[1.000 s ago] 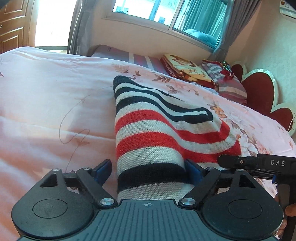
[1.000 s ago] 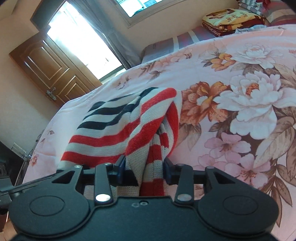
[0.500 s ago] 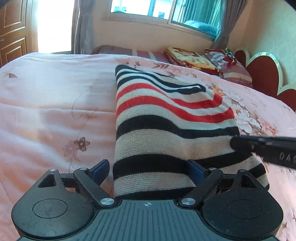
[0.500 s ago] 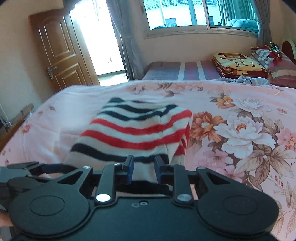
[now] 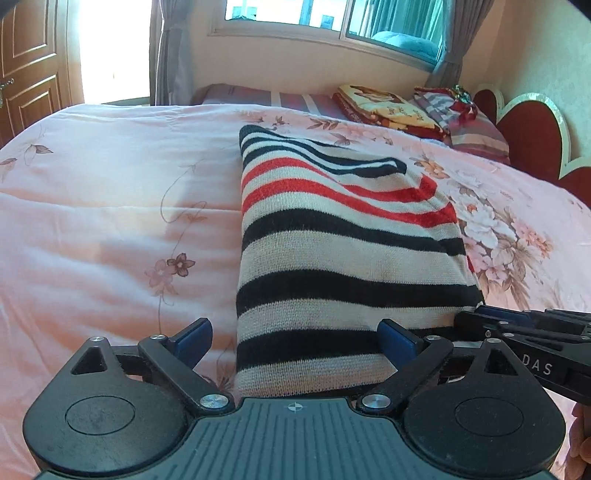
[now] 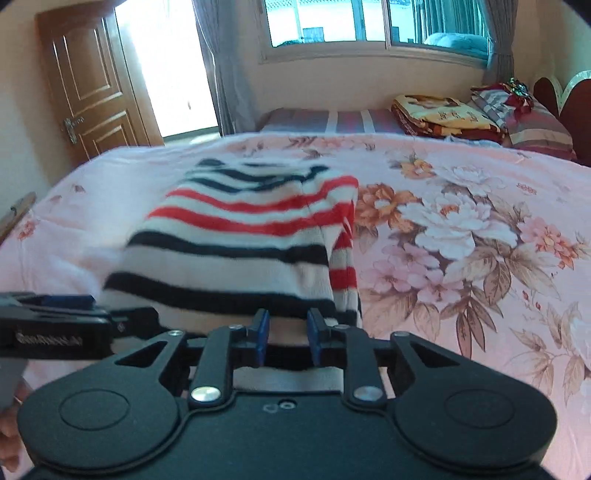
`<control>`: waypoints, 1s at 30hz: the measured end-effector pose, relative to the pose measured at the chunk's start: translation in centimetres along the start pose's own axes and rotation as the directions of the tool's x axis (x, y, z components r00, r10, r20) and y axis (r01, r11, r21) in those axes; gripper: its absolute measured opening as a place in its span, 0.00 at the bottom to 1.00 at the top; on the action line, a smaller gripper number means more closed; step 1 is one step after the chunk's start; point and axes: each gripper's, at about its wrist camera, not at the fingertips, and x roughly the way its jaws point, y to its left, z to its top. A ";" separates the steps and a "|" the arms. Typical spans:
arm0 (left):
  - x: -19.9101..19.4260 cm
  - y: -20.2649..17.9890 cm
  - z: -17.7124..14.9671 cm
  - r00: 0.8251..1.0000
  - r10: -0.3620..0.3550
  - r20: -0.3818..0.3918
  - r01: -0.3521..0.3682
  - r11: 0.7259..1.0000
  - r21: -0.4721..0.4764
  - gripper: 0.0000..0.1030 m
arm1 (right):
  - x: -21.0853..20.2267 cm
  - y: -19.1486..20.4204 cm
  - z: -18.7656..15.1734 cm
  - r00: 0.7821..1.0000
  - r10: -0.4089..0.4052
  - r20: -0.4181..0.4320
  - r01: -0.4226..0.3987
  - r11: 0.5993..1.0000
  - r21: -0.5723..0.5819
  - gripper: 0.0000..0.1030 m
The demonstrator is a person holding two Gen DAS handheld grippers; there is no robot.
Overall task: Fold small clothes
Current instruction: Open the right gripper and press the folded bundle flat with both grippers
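Observation:
A small striped knit sweater [image 5: 343,254], cream with black and red bands, lies folded on the pink floral bedspread [image 5: 110,221]. It also shows in the right wrist view [image 6: 240,243]. My left gripper [image 5: 295,338] stands wide open, its blue pads either side of the sweater's near hem. My right gripper [image 6: 284,332] has its jaws a narrow gap apart at the near right hem, with cloth lying between the pads. The right gripper [image 5: 524,325] shows at the sweater's near right corner in the left wrist view. The left gripper [image 6: 59,314] shows at the left in the right wrist view.
Folded blankets [image 5: 384,107] and striped pillows [image 5: 476,125] lie at the bed's far right by a red heart-shaped headboard [image 5: 528,129]. A window [image 6: 369,22] is behind the bed. A wooden door [image 6: 88,88] is at the far left.
The sweater's raised near part has come down flat onto the bed. Both grippers have drawn back toward its near hem. The right gripper's jaws have narrowed.

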 end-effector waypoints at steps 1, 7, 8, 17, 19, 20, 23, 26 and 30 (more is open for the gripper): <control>0.3 -0.1 -0.2 1.000 0.001 -0.012 -0.001 1.000 0.007 0.92 | 0.6 -0.2 -0.4 1.000 -0.011 -0.025 0.011 1.000 0.010 0.22; -0.9 -0.2 -0.1 1.000 -0.007 -0.003 0.007 1.000 0.004 0.92 | -1.4 -0.2 -0.3 1.000 -0.002 0.009 0.002 0.999 0.043 0.27; -1.2 -0.4 0.0 1.000 0.000 0.007 0.000 1.000 0.019 0.92 | -1.9 -0.4 -0.3 1.000 0.001 0.016 -0.002 0.998 0.055 0.28; -2.0 -1.5 0.5 1.000 0.021 0.014 -0.021 0.998 0.055 1.00 | -3.5 -0.4 -0.7 1.000 -0.006 0.021 0.004 0.996 0.090 0.39; -1.9 -1.5 0.9 0.999 0.030 0.021 -0.031 0.998 0.049 1.00 | -3.3 0.0 -0.3 0.999 -0.016 0.029 0.014 0.997 0.071 0.38; -1.8 -1.4 1.1 0.999 0.035 0.023 -0.036 0.998 0.044 1.00 | -3.2 0.1 -0.1 0.999 -0.023 0.037 0.021 0.998 0.065 0.38; -1.4 -1.4 1.8 0.999 0.039 0.024 -0.040 0.999 0.028 1.00 | -2.5 -0.1 0.7 0.999 -0.032 0.043 0.028 0.996 0.083 0.36; -0.6 -1.5 2.1 0.998 0.062 0.023 -0.062 0.998 0.026 1.00 | -1.0 0.0 0.8 0.997 -0.067 0.024 0.065 0.996 0.065 0.35; 2.0 -2.4 1.3 0.987 0.130 -0.094 -0.122 0.989 0.080 1.00 | 0.8 -0.5 -0.4 0.994 -0.101 -0.042 0.104 0.992 0.074 0.37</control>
